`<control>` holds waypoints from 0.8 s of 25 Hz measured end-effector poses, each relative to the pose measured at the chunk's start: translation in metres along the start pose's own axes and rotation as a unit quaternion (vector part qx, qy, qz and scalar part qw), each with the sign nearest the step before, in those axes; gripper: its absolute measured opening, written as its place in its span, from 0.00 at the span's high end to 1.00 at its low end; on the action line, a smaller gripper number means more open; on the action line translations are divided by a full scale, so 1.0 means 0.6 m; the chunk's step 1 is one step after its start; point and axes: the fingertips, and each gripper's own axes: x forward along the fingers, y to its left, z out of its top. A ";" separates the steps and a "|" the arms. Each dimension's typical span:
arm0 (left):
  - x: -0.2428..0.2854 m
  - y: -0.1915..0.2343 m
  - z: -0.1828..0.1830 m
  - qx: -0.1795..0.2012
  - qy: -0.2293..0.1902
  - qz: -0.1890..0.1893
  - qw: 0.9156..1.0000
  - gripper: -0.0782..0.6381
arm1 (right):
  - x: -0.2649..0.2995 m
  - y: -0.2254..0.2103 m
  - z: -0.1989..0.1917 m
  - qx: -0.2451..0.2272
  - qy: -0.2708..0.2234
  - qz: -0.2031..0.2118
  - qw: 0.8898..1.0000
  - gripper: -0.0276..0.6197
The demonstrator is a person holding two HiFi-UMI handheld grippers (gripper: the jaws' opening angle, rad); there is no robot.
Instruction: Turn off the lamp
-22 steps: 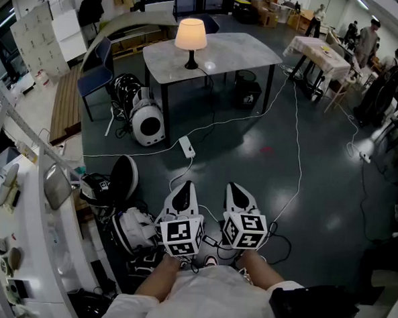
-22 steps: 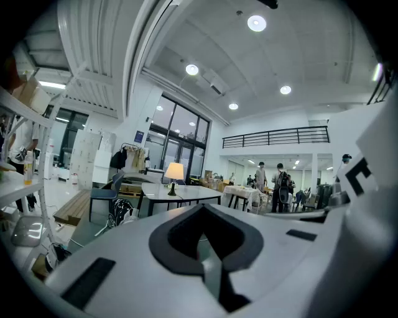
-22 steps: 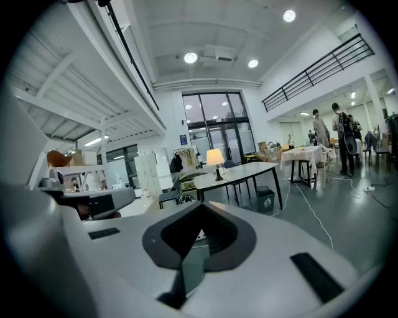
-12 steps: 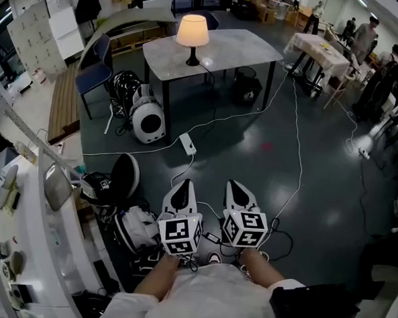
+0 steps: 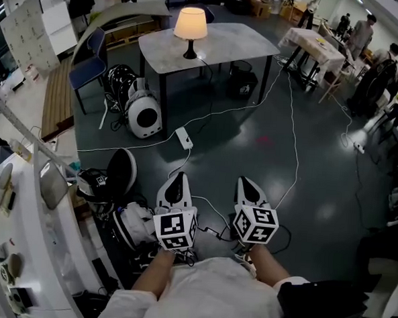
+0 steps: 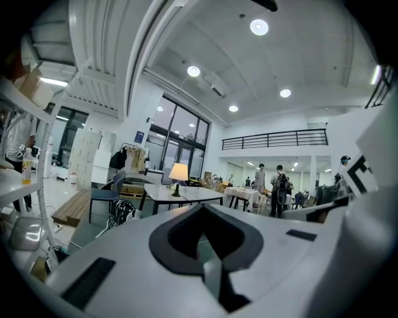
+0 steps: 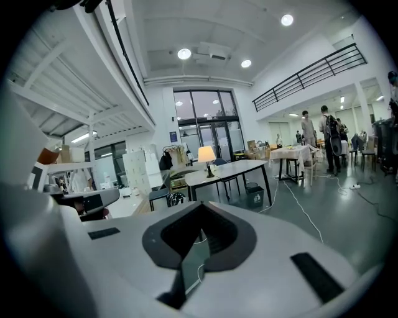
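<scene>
Lamp [image 5: 191, 27] lit, shade glowing. It stands upright at the left end of the grey table [image 5: 226, 46], across the dark floor from you. Blue chair [image 5: 87, 64] left of the table; round white machine [image 5: 146, 118] on the floor beside the table's leg. White power strip [image 5: 184, 138] lies on the floor between table and you.

Your left gripper [image 5: 177, 182] and right gripper [image 5: 250, 186] sit side by side close to your body, well apart from the lamp. Jaws on each are together, nothing between them. Each gripper view shows the lamp small and distant.
</scene>
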 end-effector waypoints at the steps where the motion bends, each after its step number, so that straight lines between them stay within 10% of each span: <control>1: -0.003 0.001 0.000 0.000 0.000 -0.002 1.000 0.89 | -0.001 0.001 0.001 -0.002 0.001 -0.002 1.000 0.96; 20: 0.074 0.043 0.019 0.033 -0.016 -0.005 0.999 0.89 | 0.127 0.012 -0.001 0.004 0.008 0.008 1.000 0.96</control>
